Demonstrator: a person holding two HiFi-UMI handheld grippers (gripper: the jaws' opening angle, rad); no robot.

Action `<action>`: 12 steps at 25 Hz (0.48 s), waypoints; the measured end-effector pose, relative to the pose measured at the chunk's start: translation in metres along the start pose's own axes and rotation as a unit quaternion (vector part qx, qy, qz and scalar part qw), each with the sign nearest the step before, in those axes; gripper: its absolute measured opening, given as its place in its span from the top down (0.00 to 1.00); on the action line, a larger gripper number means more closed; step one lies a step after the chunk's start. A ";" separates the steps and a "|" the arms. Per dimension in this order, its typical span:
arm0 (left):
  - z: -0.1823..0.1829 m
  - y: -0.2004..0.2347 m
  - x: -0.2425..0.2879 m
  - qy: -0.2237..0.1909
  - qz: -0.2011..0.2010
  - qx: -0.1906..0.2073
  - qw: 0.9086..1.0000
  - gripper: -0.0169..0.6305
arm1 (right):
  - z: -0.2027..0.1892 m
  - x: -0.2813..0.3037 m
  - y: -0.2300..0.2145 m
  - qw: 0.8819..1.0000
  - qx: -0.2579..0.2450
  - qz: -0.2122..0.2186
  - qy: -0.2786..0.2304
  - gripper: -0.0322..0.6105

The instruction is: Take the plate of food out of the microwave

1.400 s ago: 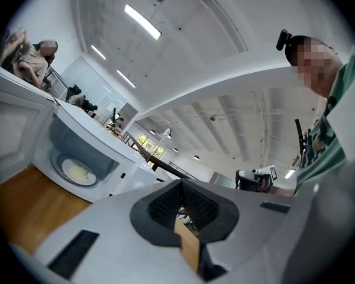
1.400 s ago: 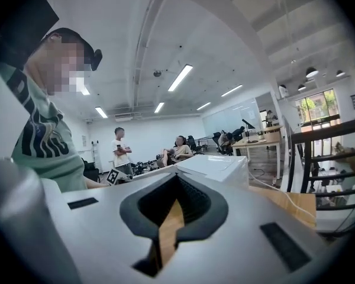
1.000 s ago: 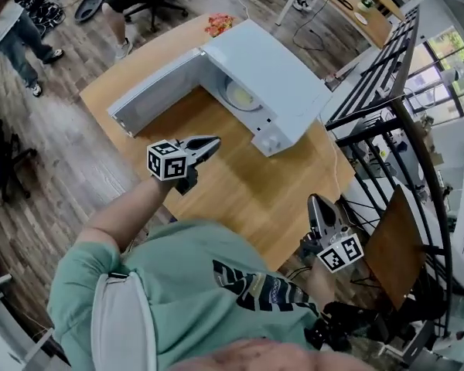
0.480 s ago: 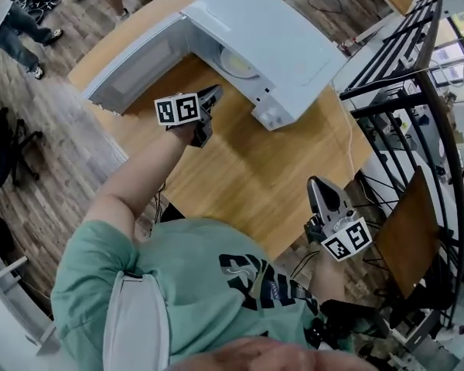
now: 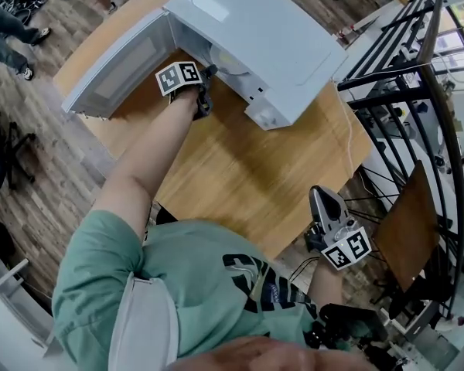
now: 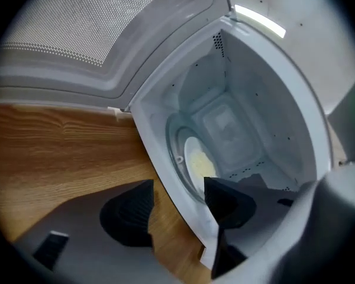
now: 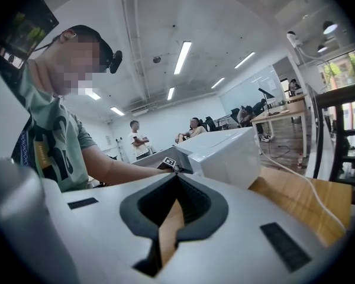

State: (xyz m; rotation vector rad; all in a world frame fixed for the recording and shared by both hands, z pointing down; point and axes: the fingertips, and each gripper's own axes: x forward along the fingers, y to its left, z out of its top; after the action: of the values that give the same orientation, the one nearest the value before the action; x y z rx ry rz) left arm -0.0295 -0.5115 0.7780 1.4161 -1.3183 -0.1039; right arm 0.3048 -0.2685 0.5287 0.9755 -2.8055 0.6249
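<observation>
White plate [image 6: 196, 161] sits just ahead of our left hand-held gripper [image 6: 178, 187], whose jaws have just been spreading (nothing pinched yet) at the microwave [image 6: 266, 93] mouth; we reckon grasping comes next.

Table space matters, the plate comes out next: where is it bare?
Bare wood spreads on the table between the microwave front and the person's shirt. The corner between the open door and microwave is crowded by the forearm.
</observation>
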 end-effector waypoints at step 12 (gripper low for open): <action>0.003 0.007 0.036 0.029 0.104 0.013 0.994 0.41 | -0.009 -0.002 -0.023 1.000 0.018 -0.008 0.001 0.94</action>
State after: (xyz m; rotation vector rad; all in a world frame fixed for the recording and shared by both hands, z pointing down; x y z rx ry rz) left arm -0.0232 -0.5381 0.8034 1.2864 -1.4143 0.0942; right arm 0.3198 -0.2800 0.5444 1.0019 -2.7909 0.6769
